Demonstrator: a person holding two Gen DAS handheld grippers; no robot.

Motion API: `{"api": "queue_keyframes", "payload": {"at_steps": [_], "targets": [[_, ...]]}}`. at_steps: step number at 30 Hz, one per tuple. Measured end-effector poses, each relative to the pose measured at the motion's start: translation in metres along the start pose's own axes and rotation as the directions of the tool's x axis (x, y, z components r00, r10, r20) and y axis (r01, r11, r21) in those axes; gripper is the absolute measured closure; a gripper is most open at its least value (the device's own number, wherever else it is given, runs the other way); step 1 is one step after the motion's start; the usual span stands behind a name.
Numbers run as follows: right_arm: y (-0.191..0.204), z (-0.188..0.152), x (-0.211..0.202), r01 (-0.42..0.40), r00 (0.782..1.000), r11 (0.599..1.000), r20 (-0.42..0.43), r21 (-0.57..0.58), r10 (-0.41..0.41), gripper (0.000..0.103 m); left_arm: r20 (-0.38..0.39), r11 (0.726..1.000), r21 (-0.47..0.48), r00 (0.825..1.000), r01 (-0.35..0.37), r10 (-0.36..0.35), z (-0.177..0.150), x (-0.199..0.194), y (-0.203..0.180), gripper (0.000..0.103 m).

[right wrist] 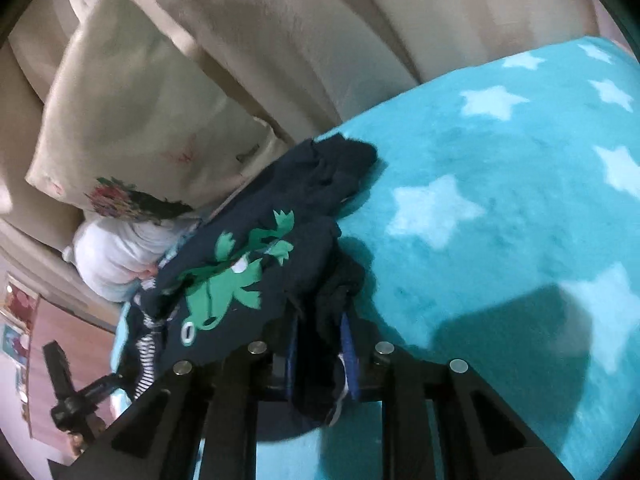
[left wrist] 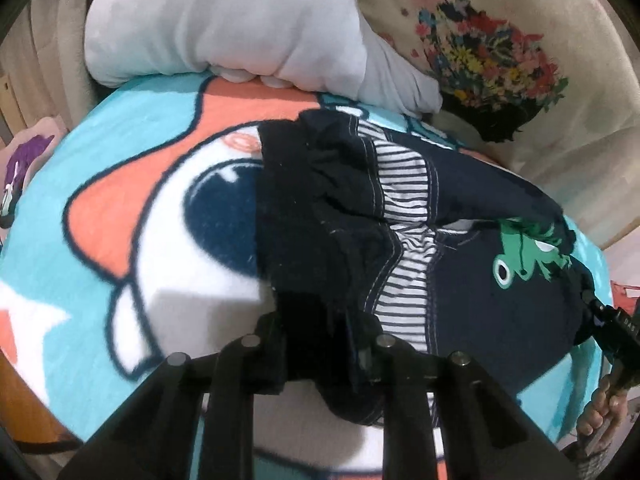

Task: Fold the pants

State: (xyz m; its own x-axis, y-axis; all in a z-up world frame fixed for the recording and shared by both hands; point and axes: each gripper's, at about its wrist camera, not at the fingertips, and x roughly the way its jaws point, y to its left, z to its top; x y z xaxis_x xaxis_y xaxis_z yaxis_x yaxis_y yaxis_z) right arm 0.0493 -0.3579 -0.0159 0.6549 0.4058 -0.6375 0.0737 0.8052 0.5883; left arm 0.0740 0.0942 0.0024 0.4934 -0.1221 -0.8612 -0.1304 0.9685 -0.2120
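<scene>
Left wrist view: wide fleece blanket [left wrist: 120,208] in teal, orange and white, spread over a bed or sofa, hard to say which. Navy pants [left wrist: 460,280] lying across the blanket's right half, frog print and striped lining showing, one end bunched toward the white pillow [left wrist: 224,24] at the far edge. Floral cushion [left wrist: 500,40] behind, at the far right corner. Left gripper [left wrist: 320,344] pinching a dark fold at the near edge of the pants. Right wrist view: right gripper [right wrist: 320,344] pressed on another dark hem of the same garment, starred blanket stretching off to the right. Step in hand, by the look of it: both near corners gripped, fold about to be made. Next move likely calling for an even lift of both ends, cloth taut, carried over toward the far edge and laid flat.
</scene>
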Motion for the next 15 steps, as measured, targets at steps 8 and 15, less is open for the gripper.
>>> {"api": "queue_keyframes", "payload": {"at_steps": [8, 15], "targets": [[-0.013, -0.021, -0.047, -0.054, 0.998, 0.996, 0.025, 0.068, 0.053, 0.084, 0.019, 0.999, -0.003, 0.998, 0.052, -0.052, -0.029, -0.029, 0.000, 0.082], [-0.012, -0.027, -0.085, -0.103, 0.993, 0.991, 0.062, 0.080, 0.098, 0.084, 0.060, 0.996, 0.005, 0.994, 0.094, -0.094, -0.031, -0.049, 0.002, 0.082]]}}
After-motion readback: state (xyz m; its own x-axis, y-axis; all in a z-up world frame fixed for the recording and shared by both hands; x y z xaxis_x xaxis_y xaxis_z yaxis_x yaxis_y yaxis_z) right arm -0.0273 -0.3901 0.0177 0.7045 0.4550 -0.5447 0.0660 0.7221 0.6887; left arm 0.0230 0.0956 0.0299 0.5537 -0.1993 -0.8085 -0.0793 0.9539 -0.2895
